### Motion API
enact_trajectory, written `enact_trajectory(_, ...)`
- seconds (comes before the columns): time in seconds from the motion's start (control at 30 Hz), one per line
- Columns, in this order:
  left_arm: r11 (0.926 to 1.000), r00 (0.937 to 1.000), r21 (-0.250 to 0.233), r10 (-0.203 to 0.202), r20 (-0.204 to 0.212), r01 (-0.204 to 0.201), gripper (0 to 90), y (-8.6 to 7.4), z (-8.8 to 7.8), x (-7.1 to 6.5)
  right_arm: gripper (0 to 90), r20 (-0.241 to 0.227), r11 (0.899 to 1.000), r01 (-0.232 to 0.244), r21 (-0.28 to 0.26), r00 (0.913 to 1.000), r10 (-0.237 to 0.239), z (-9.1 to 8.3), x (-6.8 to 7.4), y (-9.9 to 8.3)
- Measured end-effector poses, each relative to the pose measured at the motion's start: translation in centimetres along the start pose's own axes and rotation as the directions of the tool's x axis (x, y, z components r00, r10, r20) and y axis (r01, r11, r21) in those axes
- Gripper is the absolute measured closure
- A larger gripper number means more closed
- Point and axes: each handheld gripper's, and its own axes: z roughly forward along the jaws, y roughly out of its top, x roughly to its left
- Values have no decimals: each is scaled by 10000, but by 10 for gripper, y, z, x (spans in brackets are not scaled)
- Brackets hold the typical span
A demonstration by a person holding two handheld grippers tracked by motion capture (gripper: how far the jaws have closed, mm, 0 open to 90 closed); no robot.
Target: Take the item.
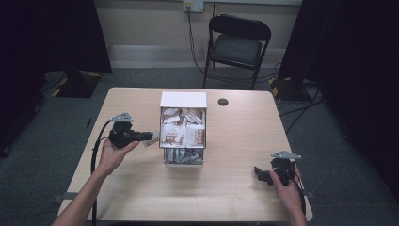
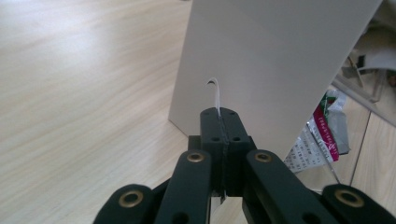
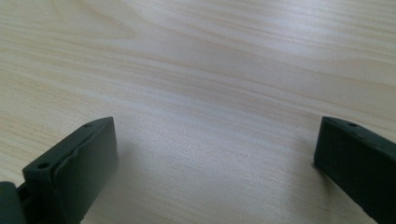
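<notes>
My left gripper [image 1: 151,137] was clenched on a thin brown-and-white sachet [image 1: 153,139] just left of the white cardboard sachet box [image 1: 183,100]; my right gripper [image 1: 258,173] rested released on the light wooden table [image 1: 235,141].

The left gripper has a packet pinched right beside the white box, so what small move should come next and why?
Probably draw the left gripper a little farther from the white box and lower the packet toward the bare table. Its jaws are shut on the packet's thin edge, close against the box's side wall, so it needs room first. The right gripper rests open, far off.
</notes>
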Motion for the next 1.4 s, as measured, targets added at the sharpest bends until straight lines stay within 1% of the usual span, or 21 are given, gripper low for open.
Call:
enact_trajectory(0.13, 9990, 10000, 440, 91, -36, -89, 900, -6, 11, 0, 0, 0, 10000, 2, 0, 10000, -2, 0, 0, 0)
enact_trajectory(0.17, 9987, 9999, 500, 27, -106, -22, 900, -8, 14, 0, 0, 1, 10000, 1, -1, 10000, -1, 0, 0, 0)
enact_trajectory(0.2, 9982, 9998, 594, 93, -174, -82, 900, -10, 16, 1, 0, -2, 10000, -16, 11, 10000, 16, 0, 0, 0)
enact_trajectory(0.27, 9978, 9998, 653, -50, -215, 64, 900, -13, 19, 3, 0, 1, 10000, 1, 0, 10000, -1, 0, 0, 0)
enact_trajectory(0.33, 9968, 9997, 795, 14, -252, 7, 900, -16, 21, 7, 0, 2, 10000, 1, 1, 10000, -1, 0, 0, 0)
enact_trajectory(0.4, 9971, 9996, 756, -72, -273, 92, 900, -20, 24, 9, 0, 0, 10000, 0, -1, 10000, 0, 0, 0, 0)
enact_trajectory(0.43, 9961, 9995, 874, -67, -312, 94, 900, -21, 25, 10, 0, 1, 10000, -2, 1, 10000, 2, 0, 0, 0)
enact_trajectory(0.47, 9957, 9992, 909, -130, -382, 164, 900, -23, 27, 11, 0, 0, 10000, 0, 0, 10000, 0, 0, 0, 0)
enact_trajectory(0.5, 9951, 9992, 952, -237, -314, 265, 900, -24, 28, 13, 0, 0, 10000, -1, 0, 10000, 1, 0, 0, 0)
enact_trajectory(0.57, 9939, 9990, 1083, -186, -416, 230, 900, -27, 31, 14, 0, 0, 10000, -1, -1, 10000, 1, 0, 0, 0)
enact_trajectory(0.63, 9938, 9986, 1042, -347, -388, 386, 900, -30, 33, 16, 0, 0, 10000, -3, -1, 10000, 3, 0, 0, 0)
enact_trajectory(0.7, 9931, 9983, 1130, -248, -530, 307, 900, -33, 36, 15, 0, -3, 10000, -14, 11, 10000, 14, 0, 0, 0)
enact_trajectory(0.77, 9925, 9985, 1183, -260, -480, 315, 900, -33, 37, 15, 0, 0, 10000, 0, -3, 10000, 0, 0, 0, 0)
enact_trajectory(0.8, 9927, 9972, 1186, -117, -737, 204, 900, -33, 37, 16, 0, 1, 10000, -1, -1, 10000, 1, 0, 0, 0)
enact_trajectory(0.87, 9922, 9974, 1215, -177, -705, 262, 900, -34, 38, 17, 0, 0, 10000, 0, -1, 10000, 0, 0, 0, 0)
enact_trajectory(0.93, 9910, 9970, 1333, -38, -779, 142, 896, -36, 39, 18, 0, 1, 10000, 1, -1, 10000, -1, 0, 0, 0)
enact_trajectory(0.97, 9909, 9971, 1325, -141, -744, 239, 894, -37, 40, 19, 0, 1, 10000, 0, -1, 10000, 0, 0, 0, 0)
enact_trajectory(1.07, 9900, 9965, 1400, -70, -828, 186, 889, -37, 40, 19, 0, 1, 10000, -1, 0, 10000, 1, 0, 0, 0)
enact_trajectory(1.2, 9900, 9971, 1393, -99, -750, 203, 880, -36, 41, 19, 0, -2, 10000, -16, 10, 10000, 16, 0, 0, 0)
enact_trajectory(1.37, 9880, 9968, 1516, -164, -782, 281, 788, -36, 41, 19, 0, 0, 10000, 0, -1, 10000, 0, 0, 0, 0)
enact_trajectory(1.4, 9897, 9973, 1389, -246, -697, 341, 777, -35, 40, 19, 0, -3, 10000, -16, 7, 10000, 16, 0, 0, 0)
